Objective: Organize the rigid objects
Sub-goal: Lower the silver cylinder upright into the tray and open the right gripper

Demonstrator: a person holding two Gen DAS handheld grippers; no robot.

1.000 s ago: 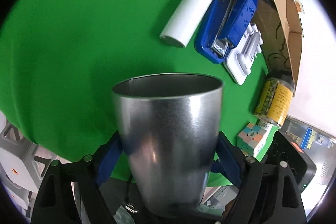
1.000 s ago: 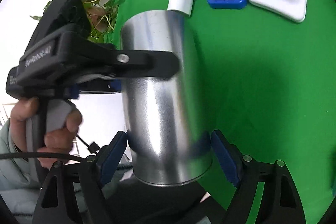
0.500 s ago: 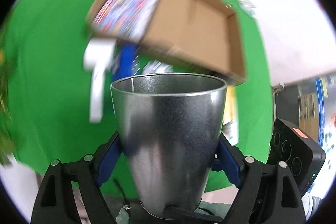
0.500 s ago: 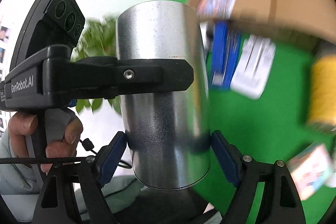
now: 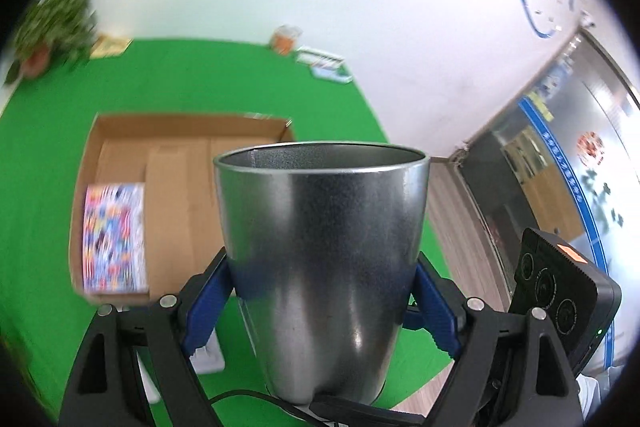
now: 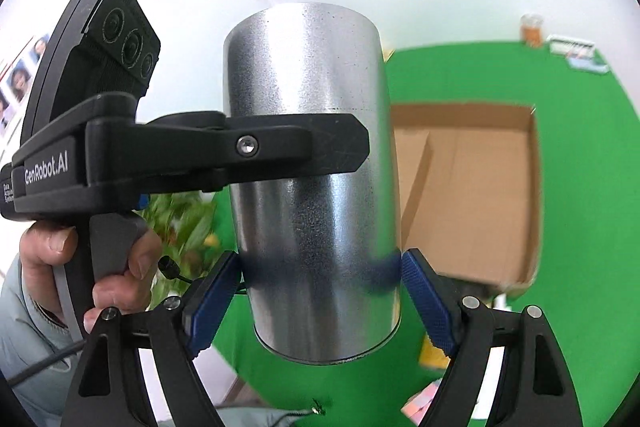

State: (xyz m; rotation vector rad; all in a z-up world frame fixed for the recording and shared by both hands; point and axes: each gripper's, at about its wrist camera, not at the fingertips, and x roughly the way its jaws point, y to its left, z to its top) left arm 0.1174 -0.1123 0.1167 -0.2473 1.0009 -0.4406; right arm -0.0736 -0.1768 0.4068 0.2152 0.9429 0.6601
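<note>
The steel cup point(image 5: 324, 267) is clamped by both the left gripper point(image 5: 320, 291) and right gripper point(image 6: 320, 291), carried aloft; lowering into the far cardboard box point(image 5: 180, 163) is called for.

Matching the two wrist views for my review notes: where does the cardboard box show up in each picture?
Left wrist view: the cardboard box lies left of centre on the green cloth, behind the metal cup, with a colourful booklet inside.
Right wrist view: the box lies right of centre, behind the cup; no booklet shows.
Shared landmark: the orange jar at the cloth's far edge.
</note>
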